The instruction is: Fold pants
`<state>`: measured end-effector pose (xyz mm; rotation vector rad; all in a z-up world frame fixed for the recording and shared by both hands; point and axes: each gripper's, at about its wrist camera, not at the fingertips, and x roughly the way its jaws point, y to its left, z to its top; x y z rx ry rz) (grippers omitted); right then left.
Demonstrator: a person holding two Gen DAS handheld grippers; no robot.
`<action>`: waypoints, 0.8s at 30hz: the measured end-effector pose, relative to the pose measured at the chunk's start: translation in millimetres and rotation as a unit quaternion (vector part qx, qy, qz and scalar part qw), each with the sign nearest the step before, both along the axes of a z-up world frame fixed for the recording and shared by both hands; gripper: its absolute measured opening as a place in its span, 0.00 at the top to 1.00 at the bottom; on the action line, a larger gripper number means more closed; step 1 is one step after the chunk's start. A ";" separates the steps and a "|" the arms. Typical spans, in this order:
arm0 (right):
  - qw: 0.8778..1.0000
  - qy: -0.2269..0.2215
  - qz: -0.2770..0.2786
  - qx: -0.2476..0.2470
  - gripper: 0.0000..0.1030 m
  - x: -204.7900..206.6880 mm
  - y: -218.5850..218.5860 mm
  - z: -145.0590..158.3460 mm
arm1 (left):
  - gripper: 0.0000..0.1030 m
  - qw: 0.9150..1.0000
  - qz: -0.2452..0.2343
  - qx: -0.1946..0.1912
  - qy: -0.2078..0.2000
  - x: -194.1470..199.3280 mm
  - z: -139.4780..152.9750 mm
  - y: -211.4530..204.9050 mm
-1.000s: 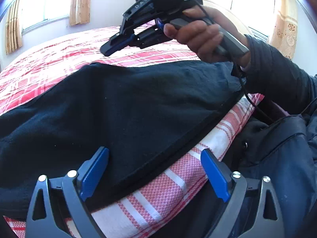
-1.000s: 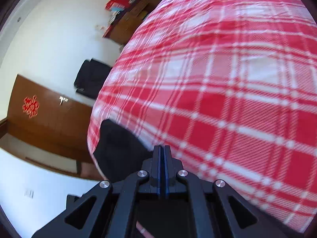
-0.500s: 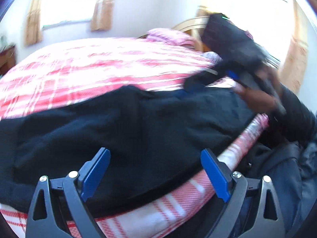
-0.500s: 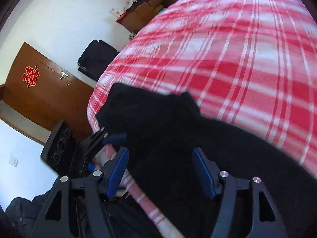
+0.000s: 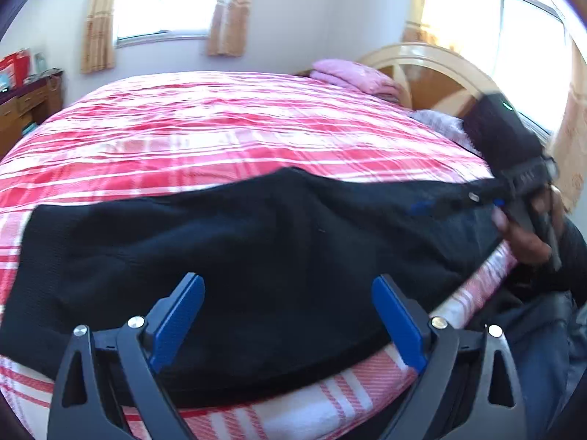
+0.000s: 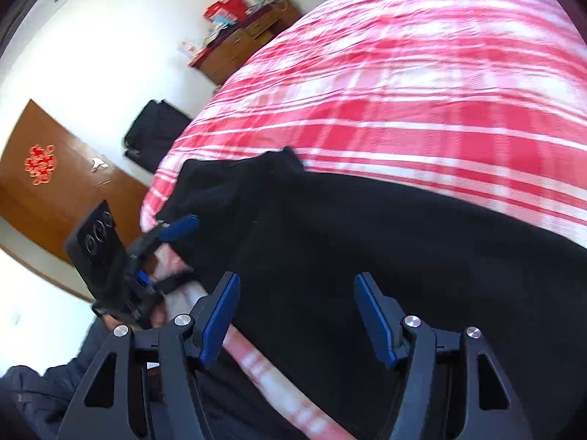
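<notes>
Black pants (image 5: 256, 256) lie flat along the near edge of a red-and-white plaid bed (image 5: 220, 128). My left gripper (image 5: 288, 315) is open and empty, just above the pants' near hem. My right gripper (image 6: 295, 311) is open and empty over the other end of the pants (image 6: 367, 249). In the left wrist view the right gripper (image 5: 440, 207) shows blurred at the right end of the pants. In the right wrist view the left gripper (image 6: 172, 234) shows at the pants' far left end.
A pink folded blanket (image 5: 352, 77) and a wooden headboard (image 5: 433, 69) stand at the bed's head. A wooden dresser (image 6: 242, 44), a black bag (image 6: 154, 132) and a brown door (image 6: 44, 176) are beyond the bed. The person's dark clothing (image 5: 532, 348) is at the bed's near edge.
My right gripper has opened and come down from above the bed to the pants' right end. The left gripper stayed open and swung its view left along the pants.
</notes>
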<state>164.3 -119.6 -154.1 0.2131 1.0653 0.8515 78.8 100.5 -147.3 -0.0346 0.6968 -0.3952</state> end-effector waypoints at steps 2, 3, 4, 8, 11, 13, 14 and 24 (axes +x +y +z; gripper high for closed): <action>0.999 -0.011 -0.029 -0.031 0.36 -5.2 -20.7 -2.1 | 0.07 0.999 0.029 0.024 0.022 6.6 -9.3 3.4; 0.998 -0.016 -0.042 -0.042 0.36 -7.4 -28.1 -2.6 | 0.07 0.998 0.038 0.027 0.031 9.4 -14.4 6.2; 0.996 -0.025 -0.058 -0.056 0.35 -8.6 -39.4 -3.5 | 0.07 0.999 0.037 0.024 0.030 8.5 -15.8 7.0; 0.993 -0.025 -0.103 -0.053 0.36 -6.5 -83.7 -8.3 | 0.05 0.998 0.035 0.050 0.019 5.9 -15.0 -4.9; 0.985 -0.067 -0.133 -0.087 0.36 -13.4 -98.0 2.9 | 0.05 0.998 0.037 0.044 0.015 3.3 -10.1 -0.1; 0.975 -0.111 -0.159 -0.111 0.36 -18.6 -107.7 15.6 | 0.05 0.998 0.051 0.041 0.006 0.5 -4.7 6.1; 0.972 -0.116 -0.166 -0.117 0.36 -18.9 -112.3 18.4 | 0.05 0.997 0.058 0.040 0.010 2.4 -6.0 8.6; 0.949 -0.130 -0.173 -0.230 0.35 -16.6 -128.9 0.9 | 0.03 0.995 0.073 0.060 0.020 4.3 -7.4 9.5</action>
